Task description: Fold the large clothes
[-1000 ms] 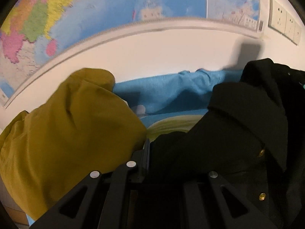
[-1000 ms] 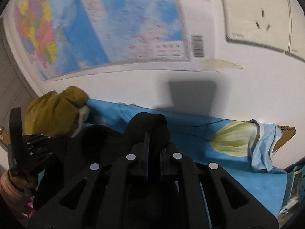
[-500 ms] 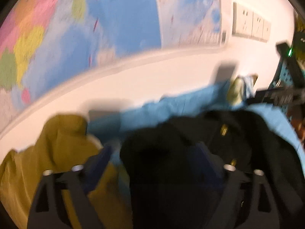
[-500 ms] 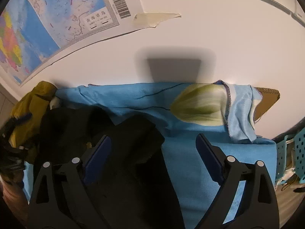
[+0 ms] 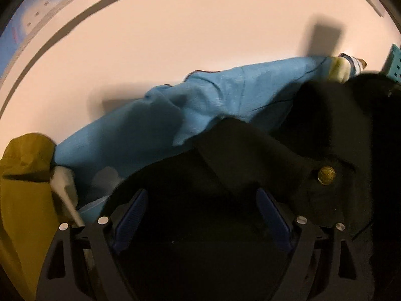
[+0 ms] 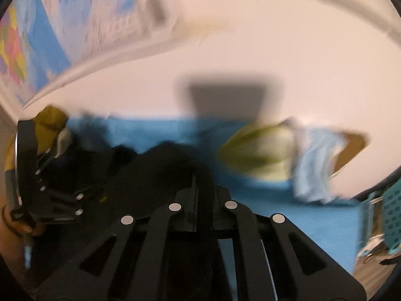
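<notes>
Left tongs (image 5: 200, 215) spread over black coat (image 5: 250, 155); right tongs (image 6: 203, 183) pinching it.

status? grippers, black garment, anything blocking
Left gripper open over black garment, jaws eased in slightly. Right gripper just closed, shut on a fold of it. Mustard garment bunched at left on the blue sheet.

Dim warm light, motion blur, fisheye-warped edges.

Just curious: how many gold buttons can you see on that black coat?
1: a gold button on the black coat, right of the left fingers. More may be hidden in the folds.
</notes>
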Available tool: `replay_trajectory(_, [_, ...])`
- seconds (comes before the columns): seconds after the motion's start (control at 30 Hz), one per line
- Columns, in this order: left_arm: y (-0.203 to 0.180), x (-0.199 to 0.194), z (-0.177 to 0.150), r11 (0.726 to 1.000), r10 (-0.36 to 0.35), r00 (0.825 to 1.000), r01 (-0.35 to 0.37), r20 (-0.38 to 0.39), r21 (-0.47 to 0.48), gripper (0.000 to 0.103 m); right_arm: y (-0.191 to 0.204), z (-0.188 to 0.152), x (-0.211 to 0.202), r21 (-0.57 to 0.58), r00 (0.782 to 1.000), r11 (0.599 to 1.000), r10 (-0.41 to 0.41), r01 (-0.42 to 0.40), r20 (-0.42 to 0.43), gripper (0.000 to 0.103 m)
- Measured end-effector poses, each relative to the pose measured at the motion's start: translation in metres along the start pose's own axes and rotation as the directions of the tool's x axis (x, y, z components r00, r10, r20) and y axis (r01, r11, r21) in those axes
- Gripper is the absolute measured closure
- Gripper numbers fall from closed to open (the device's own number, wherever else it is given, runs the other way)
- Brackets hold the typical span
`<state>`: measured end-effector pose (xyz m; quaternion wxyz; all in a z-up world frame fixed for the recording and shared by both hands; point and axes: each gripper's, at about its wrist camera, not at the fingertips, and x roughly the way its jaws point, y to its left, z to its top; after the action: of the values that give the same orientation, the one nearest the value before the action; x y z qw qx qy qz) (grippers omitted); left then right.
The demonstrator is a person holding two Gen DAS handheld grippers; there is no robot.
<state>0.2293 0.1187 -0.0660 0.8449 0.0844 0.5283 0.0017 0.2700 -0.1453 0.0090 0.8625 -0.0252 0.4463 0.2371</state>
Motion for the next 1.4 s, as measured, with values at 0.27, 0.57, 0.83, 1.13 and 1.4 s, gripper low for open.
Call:
replay_trajectory(0.27, [0.0,-0.053,-0.03,0.999,0.016,0.992,-0.021,0.123,0.041,0.018,-0.023,-0.037,-0.006,0.09,0.99,0.991,-0.092,0.102,-0.106,0.052])
replay_trajectory(0.57, [-0.015,-0.125,-0.096,0.986,-0.101,0.962,0.064,0.253,0.153,0.016,0.032,-0.155,-0.17,-0.133,0.998,0.989,0.057,-0.057,-0.004,0.007])
replay_trajectory(0.83, [-0.051,-0.126,-0.116,0.977,-0.151,0.958,0.106,0.245,0.187,0.016,0.099,-0.265,-0.164,-0.308,0.984,0.949,0.012,-0.068,-0.178,0.019])
replay_trajectory(1.13, [-0.077,-0.134,-0.116,0.965,-0.188,0.95,0.131,0.251,0.227,0.016,0.017,-0.207,-0.233,-0.042,0.996,0.999,0.035,-0.031,0.084,0.096])
replay_trajectory(1.4, [-0.088,-0.13,-0.107,0.966,-0.189,0.95,0.135,0.247,0.22,0.016,-0.097,-0.15,-0.238,0.221,0.975,0.975,-0.056,0.007,0.216,0.096])
